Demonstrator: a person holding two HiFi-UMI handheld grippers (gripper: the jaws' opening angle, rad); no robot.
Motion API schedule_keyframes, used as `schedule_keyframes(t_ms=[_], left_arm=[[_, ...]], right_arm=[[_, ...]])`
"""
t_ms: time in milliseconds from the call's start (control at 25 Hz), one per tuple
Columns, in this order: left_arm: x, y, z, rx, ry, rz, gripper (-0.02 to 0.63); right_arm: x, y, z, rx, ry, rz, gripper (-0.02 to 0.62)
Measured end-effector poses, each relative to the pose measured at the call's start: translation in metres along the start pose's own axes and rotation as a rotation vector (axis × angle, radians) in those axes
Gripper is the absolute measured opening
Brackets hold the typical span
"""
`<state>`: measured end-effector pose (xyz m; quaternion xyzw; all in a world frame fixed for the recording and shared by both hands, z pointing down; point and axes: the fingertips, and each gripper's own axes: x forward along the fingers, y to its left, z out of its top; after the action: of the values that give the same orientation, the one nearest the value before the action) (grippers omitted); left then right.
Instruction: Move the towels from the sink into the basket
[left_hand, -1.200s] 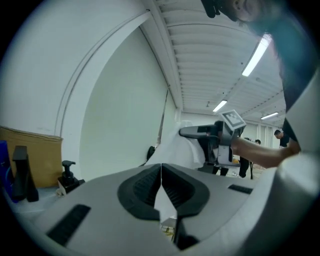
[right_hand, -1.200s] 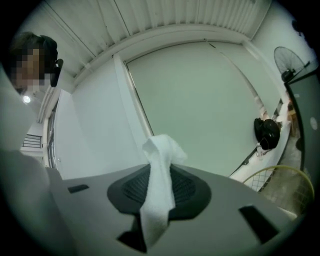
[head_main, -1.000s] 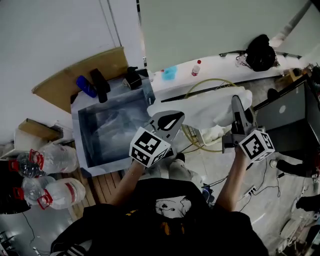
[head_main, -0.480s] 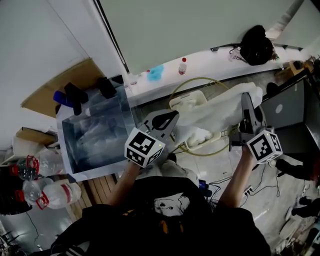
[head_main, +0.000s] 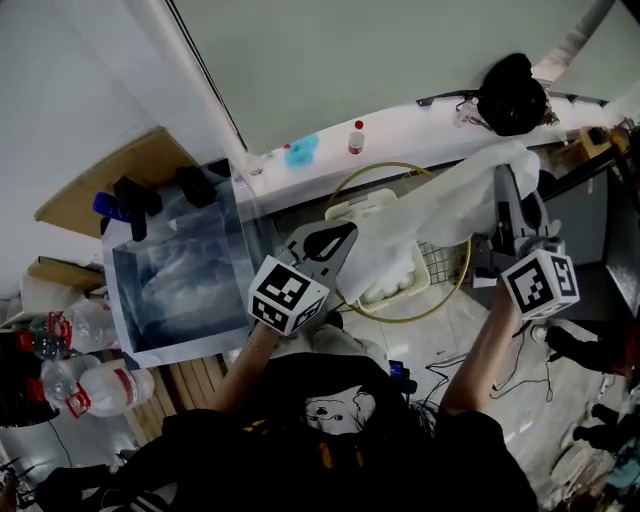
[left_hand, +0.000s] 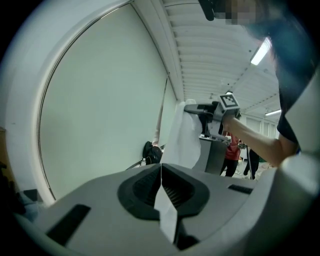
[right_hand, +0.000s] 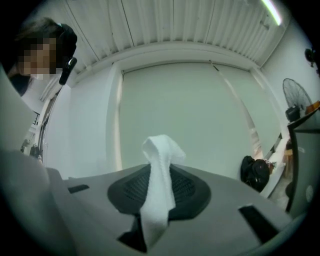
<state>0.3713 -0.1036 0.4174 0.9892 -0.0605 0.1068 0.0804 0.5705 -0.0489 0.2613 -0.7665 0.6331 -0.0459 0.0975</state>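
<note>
A white towel (head_main: 440, 205) hangs stretched between my two grippers, above the round wire basket (head_main: 452, 296). My left gripper (head_main: 340, 238) is shut on one thin edge of the towel (left_hand: 166, 212), over the basket's left rim. My right gripper (head_main: 512, 195) is shut on the other bunched corner (right_hand: 159, 192), higher and to the right. In the left gripper view the towel (left_hand: 186, 137) runs up to the right gripper (left_hand: 212, 111). More white cloth (head_main: 385, 285) lies in the basket. The metal sink (head_main: 122, 300) stands at the left, with pale cloth dimly visible inside.
A black bag (head_main: 512, 90), a small bottle (head_main: 356, 137) and a blue object (head_main: 300, 152) sit on the white ledge behind. Dark bottles (head_main: 130, 195) stand on the sink's back edge. Large water bottles (head_main: 100, 385) lie on the floor left. Cables (head_main: 520, 365) trail at the right.
Both grippers have carried the towel to the right, away from the sink and over the basket. The right gripper has risen, so the towel now slopes up toward it.
</note>
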Motion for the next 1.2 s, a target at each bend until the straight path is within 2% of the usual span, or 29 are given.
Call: schedule_keyframes(t_ms=[320,640,760,840,960,1200], left_arm=[[0.011,0.010,-0.010,-0.018,0.030,0.020,0.008],[0.010,0.013,-0.021,-0.027,0.060,0.060,0.008],[0.008,0.012,-0.026,-0.031,0.073,0.073,0.008],[0.005,0.012,-0.031,-0.036,0.083,0.083,0.008],[0.000,0.013,-0.037,-0.043,0.099,0.096,0.008],[-0.012,0.018,-0.047,-0.059,0.113,0.130,0.008]], right_arm=[[0.026,-0.017,-0.174,0.005,0.363,-0.045,0.075],[0.027,-0.014,-0.322,-0.028,0.671,-0.008,0.086],[0.022,-0.013,-0.370,-0.047,0.782,0.006,0.105],[0.017,-0.013,-0.399,-0.078,0.866,0.019,0.143],[0.011,-0.010,-0.423,-0.119,0.946,0.044,0.276],[0.014,-0.003,-0.403,-0.066,0.855,0.030,0.282]])
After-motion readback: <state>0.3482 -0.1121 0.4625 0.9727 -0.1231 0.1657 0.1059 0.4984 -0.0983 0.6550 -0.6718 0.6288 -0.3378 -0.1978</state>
